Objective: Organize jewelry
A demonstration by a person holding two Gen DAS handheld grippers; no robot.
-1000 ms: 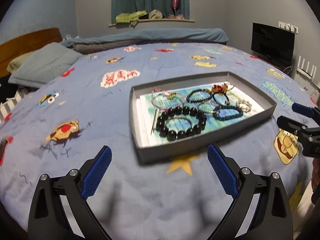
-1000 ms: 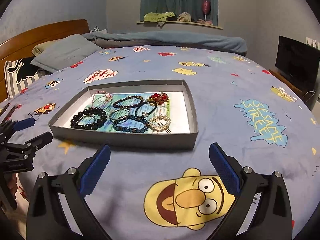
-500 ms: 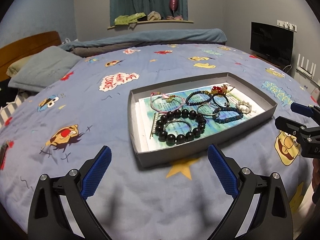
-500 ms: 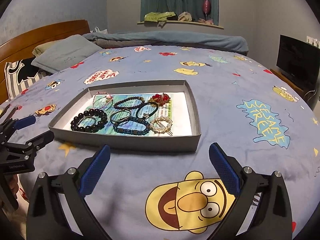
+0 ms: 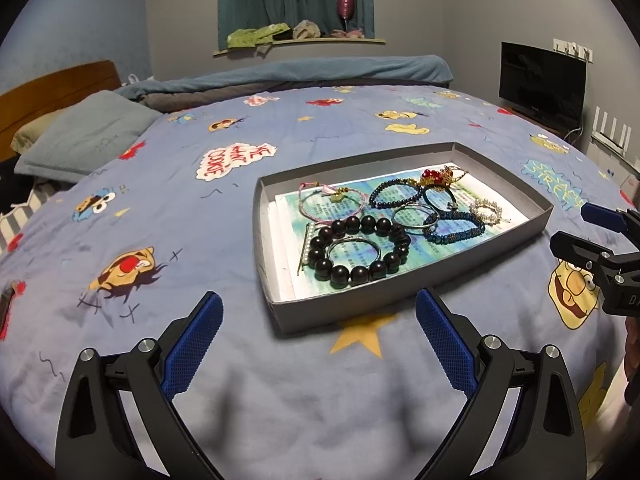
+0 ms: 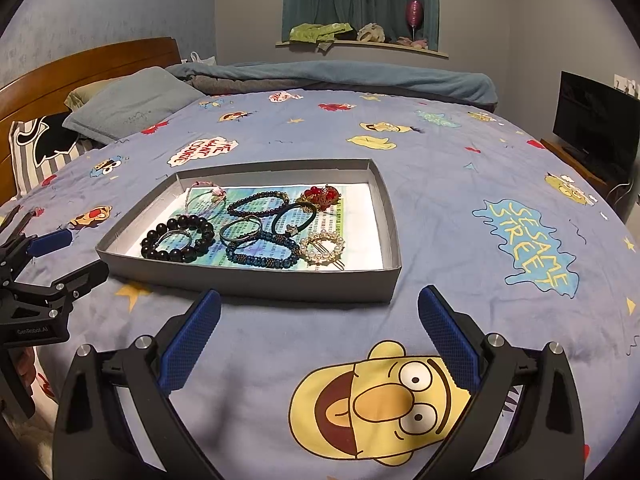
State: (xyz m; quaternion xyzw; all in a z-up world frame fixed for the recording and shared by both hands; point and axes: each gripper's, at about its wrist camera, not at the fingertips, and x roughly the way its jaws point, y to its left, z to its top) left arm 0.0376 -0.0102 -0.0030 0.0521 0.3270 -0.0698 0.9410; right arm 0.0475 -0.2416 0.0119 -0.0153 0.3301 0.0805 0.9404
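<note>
A shallow grey tray lies on the bed with several pieces of jewelry on a printed sheet. In it are a black bead bracelet, a pink cord bracelet, a blue bead bracelet, a pearl ring clip and a red-and-gold piece. My left gripper is open and empty, just short of the tray's near corner. My right gripper is open and empty in front of the tray's near wall.
The bed has a blue cartoon-print cover. Grey pillows and a wooden headboard are at the left, a folded blanket at the far side. A dark screen stands at the right.
Both grippers have drawn a little closer to the tray, which now looks larger and lower in each view. Their jaws stay open.
</note>
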